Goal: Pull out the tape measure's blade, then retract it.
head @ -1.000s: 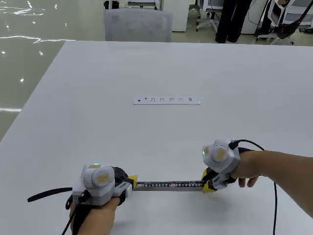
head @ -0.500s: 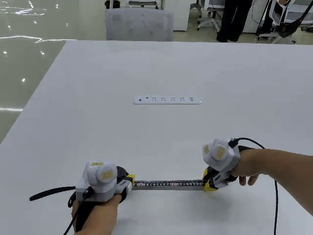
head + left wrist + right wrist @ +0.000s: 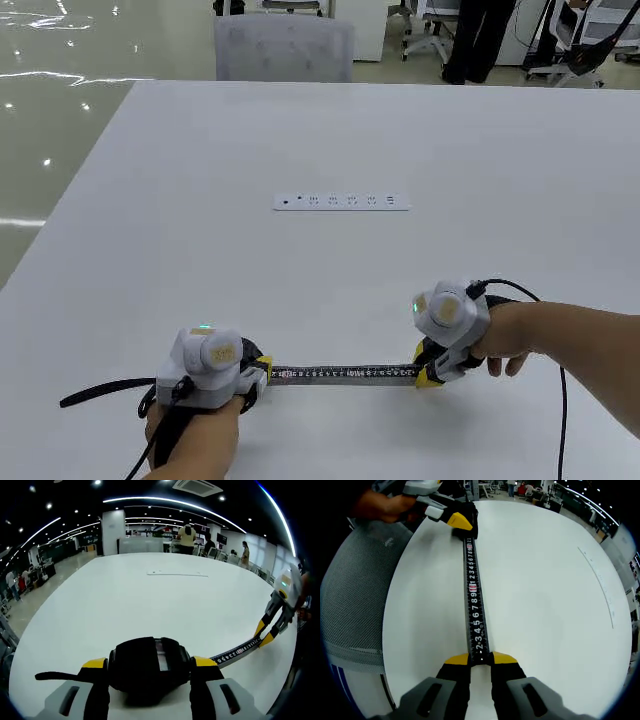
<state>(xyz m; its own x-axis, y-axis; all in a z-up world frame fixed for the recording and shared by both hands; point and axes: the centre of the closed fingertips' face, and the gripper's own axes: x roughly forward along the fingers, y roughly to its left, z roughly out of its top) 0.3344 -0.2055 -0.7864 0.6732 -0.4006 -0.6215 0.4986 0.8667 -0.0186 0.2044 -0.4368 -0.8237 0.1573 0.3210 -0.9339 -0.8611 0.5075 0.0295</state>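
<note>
The black, white-numbered tape blade (image 3: 472, 595) spans slightly more than a second ago. The left gripper (image 3: 150, 661) clamps the black plastic tape measure case (image 3: 150, 675) in its yellow-tipped jaws, and the right gripper (image 3: 480, 658) has its jaws pinched tight on the blade's free end. The blade runs low along the white table (image 3: 300, 280) near its front edge, well apart from the flat white power strip (image 3: 341, 201).

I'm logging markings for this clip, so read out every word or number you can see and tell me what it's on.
"2 3 4 5 6 7 8 9": on the tape blade, counting away from the right gripper.
Red mark past the 9: too blurred to read.
Markings on the power strip: too small to read.
On the tape measure case: nothing legible.
</note>
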